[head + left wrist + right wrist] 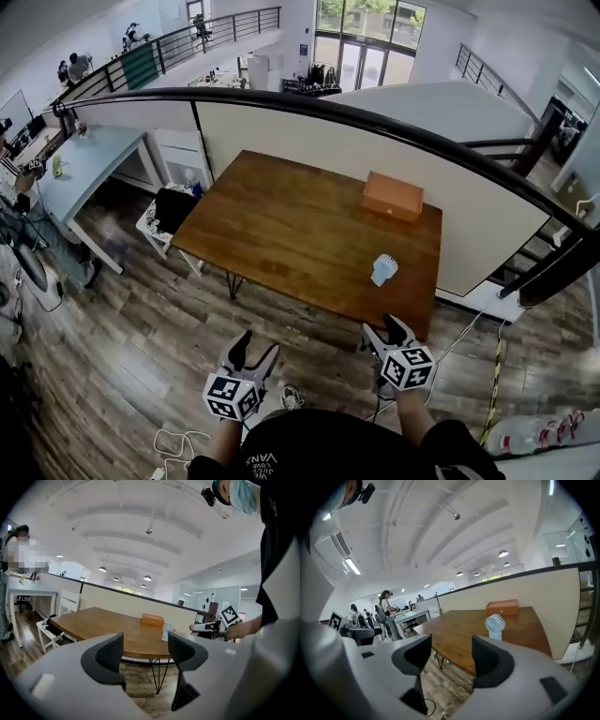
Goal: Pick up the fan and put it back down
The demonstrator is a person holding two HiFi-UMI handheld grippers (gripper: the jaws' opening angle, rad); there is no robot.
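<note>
A small pale-blue fan [383, 269] stands upright on the wooden table [281, 225], near its front right part. It also shows in the left gripper view as a small fan [167, 631] and in the right gripper view as the fan [495, 626] above the right jaw. My left gripper [254, 351] is open and empty, held over the floor short of the table's front edge. My right gripper [382, 333] is open and empty too, just before the table's front edge, below the fan. Neither touches the fan.
An orange-brown box [393, 196] lies at the table's far right. A cream partition wall with a dark rail [309, 108] runs behind the table. A light desk [89, 164] and a dark chair [172, 208] stand to the left. People work at distant desks [386, 609].
</note>
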